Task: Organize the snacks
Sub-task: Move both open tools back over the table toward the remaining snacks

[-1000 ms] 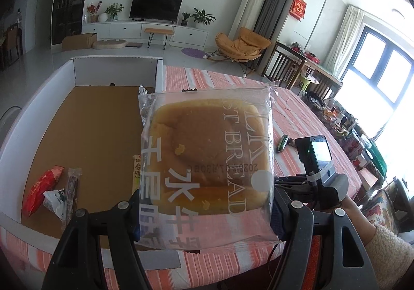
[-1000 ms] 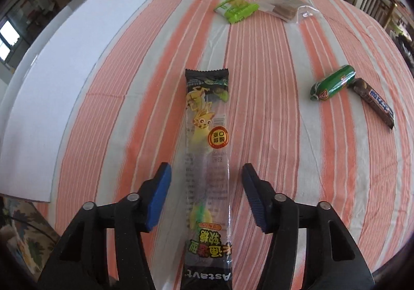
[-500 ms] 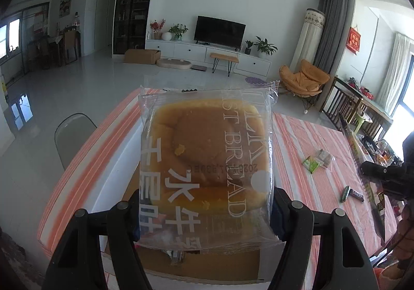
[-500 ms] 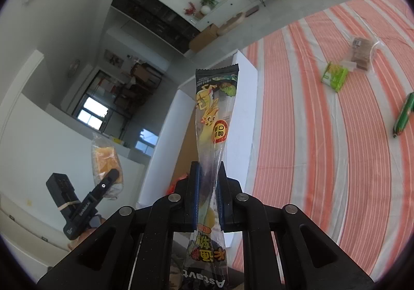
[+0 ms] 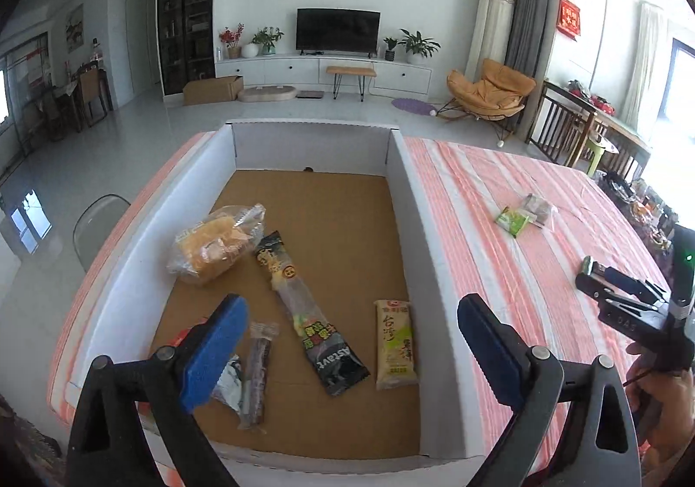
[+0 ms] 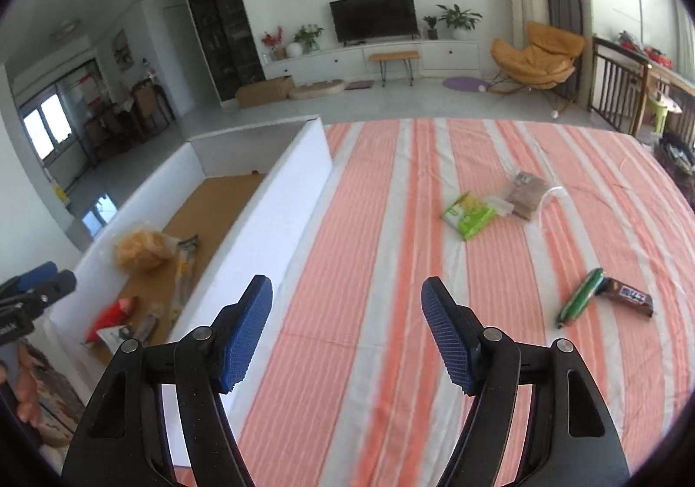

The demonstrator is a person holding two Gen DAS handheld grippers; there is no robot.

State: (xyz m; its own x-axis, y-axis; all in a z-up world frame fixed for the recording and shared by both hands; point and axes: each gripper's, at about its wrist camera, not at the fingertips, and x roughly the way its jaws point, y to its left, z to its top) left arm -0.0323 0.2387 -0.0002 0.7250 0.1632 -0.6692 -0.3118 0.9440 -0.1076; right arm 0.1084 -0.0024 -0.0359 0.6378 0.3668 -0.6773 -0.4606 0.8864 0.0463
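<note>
While both jaws just opened, bread bag (image 5: 217, 243) lies beyond left gripper (image 5: 349, 346).

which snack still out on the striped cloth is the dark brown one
The chocolate bar, farthest right, touching the green tube snack; the light-green packet and clear biscuit bag lie farther off.

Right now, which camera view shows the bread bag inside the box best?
The left wrist view shows it best: the bread bag lies in plain sight on the brown floor of the box. The right wrist view shows it only small and blurred, at a distance behind the box's white wall.
</note>
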